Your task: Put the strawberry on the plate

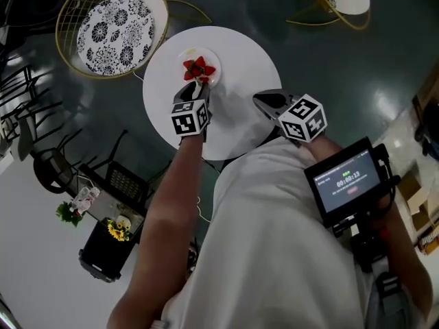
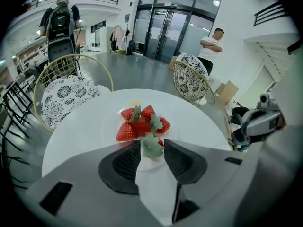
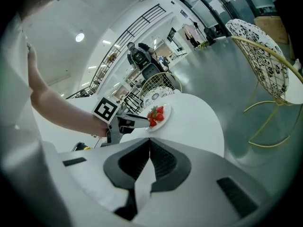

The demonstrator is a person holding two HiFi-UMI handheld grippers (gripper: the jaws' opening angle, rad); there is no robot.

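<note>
Grasping the strawberry [image 2: 150,148] by its sides, the fingers of the left gripper [image 2: 152,142] stand fairly wide apart. The fruit's green leafy cap fills the gap from one pad to the other, so I read this as a light hold rather than a release, though the contact is hard to make out. The cap faces back toward the gripper and the red body points away and down, which suits setting the fruit down tip first.

The strawberry hangs at the near edge of the plate [image 2: 111,122], just beside the other strawberries [image 2: 127,131] already heaped at its middle. Coming in at the near rim probably keeps the fingers from knocking that heap. The steep downward tilt of the gripper fits a drop from above.

The plate sits toward the far side of the round white surface [image 1: 240,101]. The right gripper [image 3: 149,141] is held well apart from it over the near edge, its fingers clenched together on nothing, likely parked out of the way since one gripper is enough for this. A chair [image 1: 113,26] with a patterned cushion stands beyond the surface.
</note>
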